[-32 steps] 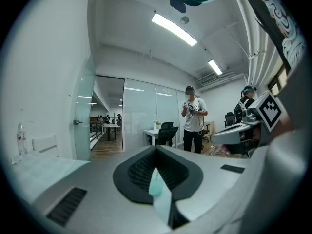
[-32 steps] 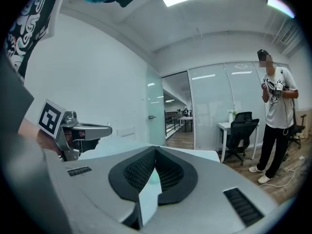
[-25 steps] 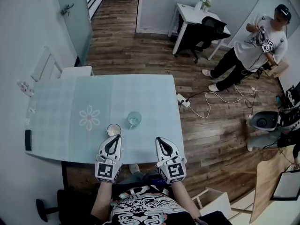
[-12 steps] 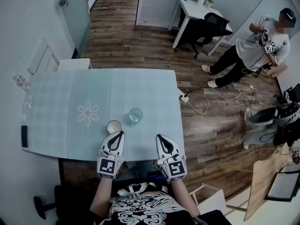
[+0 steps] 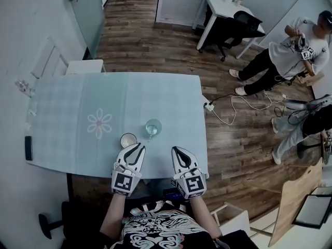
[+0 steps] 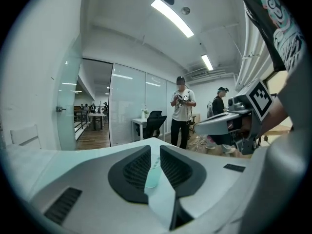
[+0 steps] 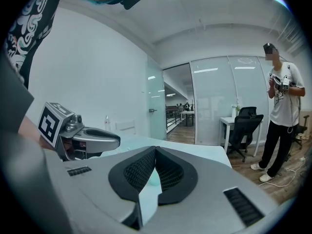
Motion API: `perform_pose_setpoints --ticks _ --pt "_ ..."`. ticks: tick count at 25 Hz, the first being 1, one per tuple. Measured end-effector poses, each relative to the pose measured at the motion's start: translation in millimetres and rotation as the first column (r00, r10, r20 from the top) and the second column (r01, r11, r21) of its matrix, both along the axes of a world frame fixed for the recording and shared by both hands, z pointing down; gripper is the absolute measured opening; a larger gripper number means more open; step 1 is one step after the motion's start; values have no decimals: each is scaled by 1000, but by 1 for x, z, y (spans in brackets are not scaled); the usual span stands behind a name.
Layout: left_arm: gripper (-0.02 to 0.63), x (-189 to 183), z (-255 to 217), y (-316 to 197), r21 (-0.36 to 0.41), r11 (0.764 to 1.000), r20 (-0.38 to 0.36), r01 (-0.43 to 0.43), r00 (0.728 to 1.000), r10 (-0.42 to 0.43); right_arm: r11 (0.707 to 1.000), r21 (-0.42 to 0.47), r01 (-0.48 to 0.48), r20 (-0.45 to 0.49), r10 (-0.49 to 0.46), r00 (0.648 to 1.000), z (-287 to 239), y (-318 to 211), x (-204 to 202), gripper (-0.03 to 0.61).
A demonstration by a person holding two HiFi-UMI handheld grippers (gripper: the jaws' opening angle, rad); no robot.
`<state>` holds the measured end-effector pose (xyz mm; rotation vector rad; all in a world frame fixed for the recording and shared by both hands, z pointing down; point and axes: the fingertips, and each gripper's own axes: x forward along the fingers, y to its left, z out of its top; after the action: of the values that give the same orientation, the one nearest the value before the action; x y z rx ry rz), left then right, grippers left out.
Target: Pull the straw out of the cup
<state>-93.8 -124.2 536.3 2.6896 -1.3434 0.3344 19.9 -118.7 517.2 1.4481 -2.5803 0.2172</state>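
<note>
A clear glass (image 5: pixel 153 128) stands on the pale teal table (image 5: pixel 67 102) near its front edge; something thin shows inside it, but I cannot tell whether it is the straw. A round cup (image 5: pixel 128 139) with a dark rim stands just left of it. My left gripper (image 5: pixel 136 148) lies right behind the cup, its jaws opening with nothing between them. In the left gripper view the glass (image 6: pixel 152 172) shows through the gap of that gripper (image 6: pixel 155 148). My right gripper (image 5: pixel 175 150) rests shut and empty at the table's front edge, to the glass's right; its tips (image 7: pixel 155 149) meet.
A dark phone (image 5: pixel 28 147) lies at the table's left edge, and a flower print (image 5: pixel 99 123) marks the cloth. A person (image 5: pixel 290 51) stands at the far right by a white desk (image 5: pixel 223 7) and chair. Cables and a power strip (image 5: pixel 210 106) lie on the wooden floor.
The left gripper's jaws have parted from shut, and it has shifted slightly right, toward the glass. The right gripper stays shut in about the same place.
</note>
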Motion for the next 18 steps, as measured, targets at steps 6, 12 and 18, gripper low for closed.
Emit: perform_pose_setpoints --ticks 6,12,18 --pt "70 5 10 -3 -17 1000 16 -8 1000 8 999 -22 34 -13 -35 999 9 -8 -7 20" --pt "115 21 26 -6 -65 996 32 -65 997 67 992 -47 113 -92 -117 989 22 -10 -18 20" --pt "115 37 29 -14 -43 994 100 -97 990 101 988 -64 141 -108 -147 983 30 -12 -22 20"
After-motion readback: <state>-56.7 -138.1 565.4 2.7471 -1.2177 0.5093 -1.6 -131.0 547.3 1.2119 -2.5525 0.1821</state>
